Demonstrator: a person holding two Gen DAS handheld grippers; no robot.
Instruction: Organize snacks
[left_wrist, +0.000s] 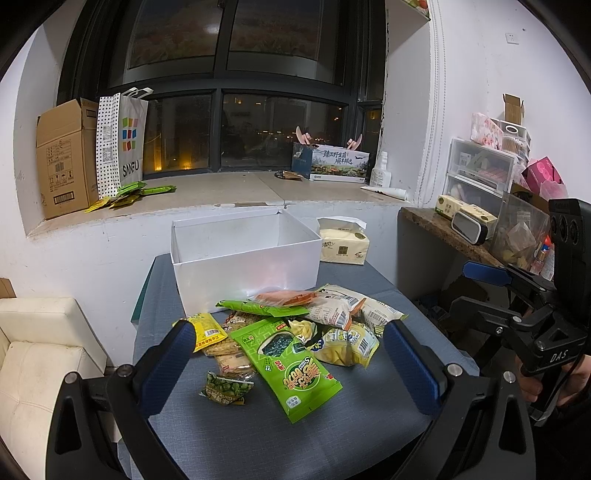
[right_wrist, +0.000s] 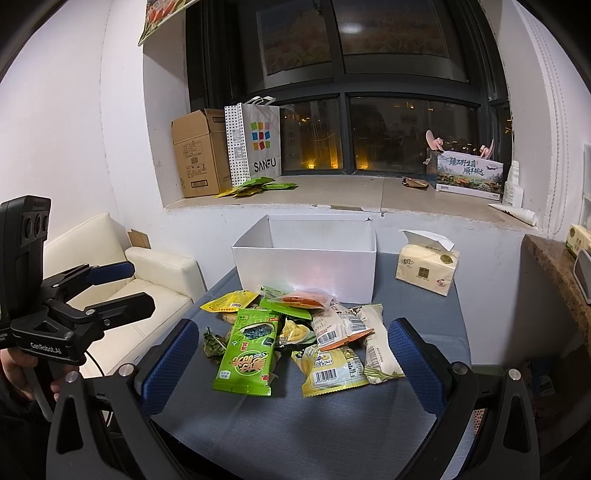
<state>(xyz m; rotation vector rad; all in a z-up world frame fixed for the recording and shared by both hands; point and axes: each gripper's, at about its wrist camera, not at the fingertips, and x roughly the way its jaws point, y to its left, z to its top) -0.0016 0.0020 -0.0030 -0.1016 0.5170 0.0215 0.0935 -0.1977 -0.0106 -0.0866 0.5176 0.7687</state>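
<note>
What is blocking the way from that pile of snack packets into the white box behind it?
Nothing visible. The white box stands open-topped right behind the snack pile, its front wall touching the rearmost packets. Both claws, left claw and right claw, hang open before the pile.

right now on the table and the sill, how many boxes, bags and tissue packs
boxes: 3 (white box, cardboard box, printed box)
bags: 1 (bag)
tissue packs: 1 (tissue pack)
total: 5
</note>
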